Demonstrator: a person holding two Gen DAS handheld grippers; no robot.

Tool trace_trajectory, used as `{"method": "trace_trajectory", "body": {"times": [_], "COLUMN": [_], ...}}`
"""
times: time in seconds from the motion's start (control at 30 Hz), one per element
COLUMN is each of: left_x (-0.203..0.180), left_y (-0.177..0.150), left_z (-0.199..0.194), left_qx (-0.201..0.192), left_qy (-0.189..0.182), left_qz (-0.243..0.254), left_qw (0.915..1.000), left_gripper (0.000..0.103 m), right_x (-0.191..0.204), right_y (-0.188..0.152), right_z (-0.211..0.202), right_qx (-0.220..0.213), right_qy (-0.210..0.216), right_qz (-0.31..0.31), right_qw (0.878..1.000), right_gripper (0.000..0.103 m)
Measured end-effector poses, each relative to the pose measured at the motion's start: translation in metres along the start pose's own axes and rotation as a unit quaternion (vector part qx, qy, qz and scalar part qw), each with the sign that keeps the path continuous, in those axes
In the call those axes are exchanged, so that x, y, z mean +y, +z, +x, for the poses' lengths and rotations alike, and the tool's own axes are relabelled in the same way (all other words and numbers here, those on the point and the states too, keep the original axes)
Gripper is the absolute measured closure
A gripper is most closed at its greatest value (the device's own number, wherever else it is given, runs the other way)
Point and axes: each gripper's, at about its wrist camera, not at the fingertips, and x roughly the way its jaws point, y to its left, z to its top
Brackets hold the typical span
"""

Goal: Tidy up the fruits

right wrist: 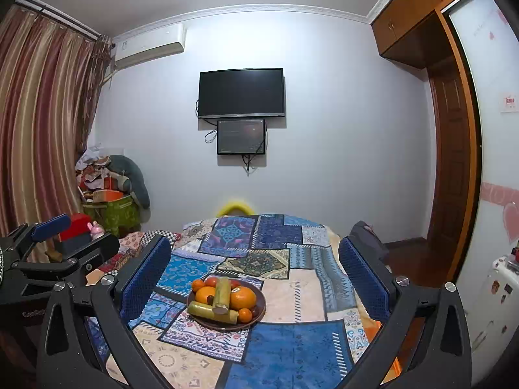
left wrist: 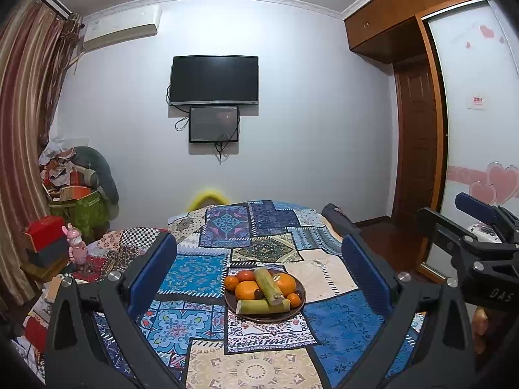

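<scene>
Patchwork-covered table, fruit gathered on one plate, both grippers held back with nothing in them.

Dark round plate [left wrist: 300, 304] sits near the middle of the patchwork cloth [left wrist: 194, 275], slightly toward the near edge. On it: several oranges [left wrist: 248, 290], smaller tangerines [left wrist: 231, 282], a few small dark fruits, and two green-yellow sugarcane pieces [left wrist: 267, 287] laid across the pile, probably because their length fits nowhere else. No fruit visible loose on the cloth. Left gripper [left wrist: 259, 269] and right gripper [right wrist: 254, 272] both have jaws spread wide, hovering short of the plate and framing it. This fits either a finished arrangement or a pile about to be sorted; cannot tell which.
</scene>
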Motion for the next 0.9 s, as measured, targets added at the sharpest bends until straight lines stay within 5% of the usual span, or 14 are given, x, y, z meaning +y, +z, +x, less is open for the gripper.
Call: {"method": "trace_trajectory", "body": {"times": [0.9], "left_x": [0.0068], "left_y": [0.0009], "left_z": [0.0041], "left_qx": [0.018], "left_qy": [-0.011], "left_qz": [-0.021], "left_qw": [0.9996], "left_gripper": [0.000], "right_x": [-0.0009], "right_y": [0.0007], "right_z": [-0.0023], "right_qx": [0.003], "right_qy": [0.002], "right_qz": [0.000], "right_qw": [1.000], "right_gripper": [0.000]}}
